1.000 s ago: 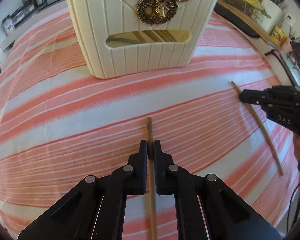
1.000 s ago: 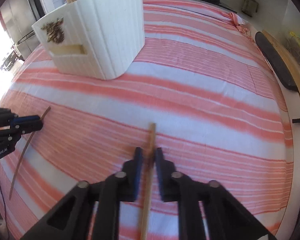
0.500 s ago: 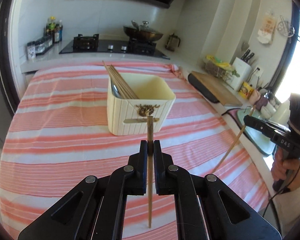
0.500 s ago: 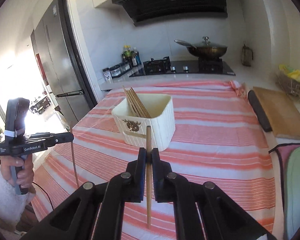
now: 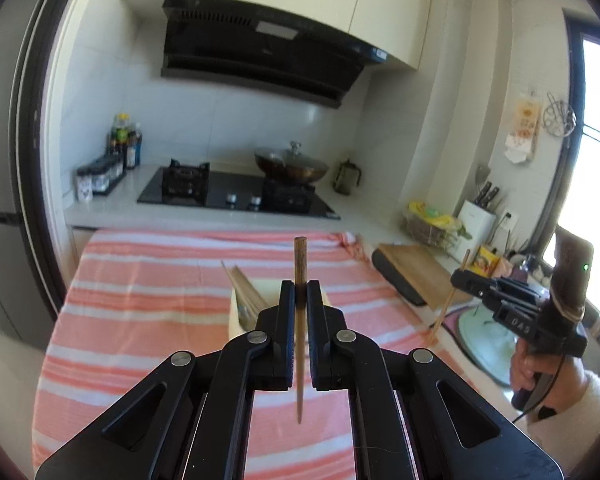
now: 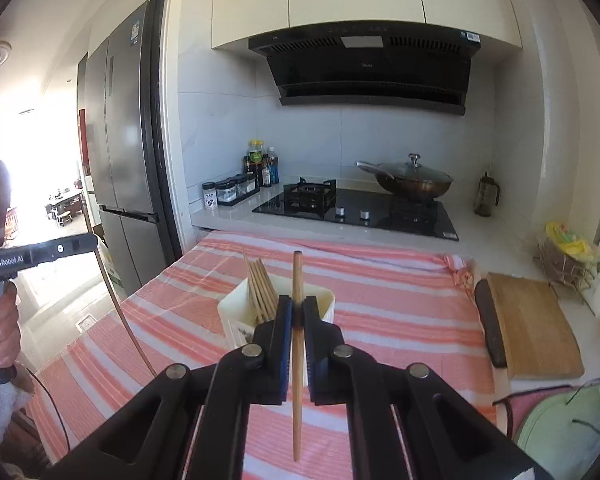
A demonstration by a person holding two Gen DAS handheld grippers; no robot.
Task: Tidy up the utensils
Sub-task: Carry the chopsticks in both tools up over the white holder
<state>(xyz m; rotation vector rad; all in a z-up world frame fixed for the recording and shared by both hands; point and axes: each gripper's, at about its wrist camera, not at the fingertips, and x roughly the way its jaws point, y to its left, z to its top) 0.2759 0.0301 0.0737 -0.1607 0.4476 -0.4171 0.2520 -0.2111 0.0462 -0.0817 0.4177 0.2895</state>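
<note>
My left gripper (image 5: 300, 292) is shut on a wooden chopstick (image 5: 300, 264) and holds it upright, high above the striped cloth. My right gripper (image 6: 297, 310) is shut on a second chopstick (image 6: 297, 276), also upright. The cream utensil holder (image 6: 236, 312) stands on the cloth beyond both grippers, with several chopsticks (image 6: 260, 284) leaning inside it. In the left wrist view the holder (image 5: 236, 316) is mostly hidden behind my fingers. The right gripper (image 5: 466, 280) shows at the right of the left wrist view, the left gripper (image 6: 88, 246) at the left of the right wrist view.
A pink and white striped cloth (image 6: 400, 304) covers the counter. A wooden cutting board (image 6: 536, 328) lies to the right. A stove with a lidded wok (image 6: 412, 184) stands behind. Bottles and jars (image 6: 256, 168) sit at the back left, beside a fridge (image 6: 128, 140).
Both grippers have lifted their chopsticks off the cloth and risen, tilting the views from the table up to the kitchen. The holder now looks smaller and lower.
</note>
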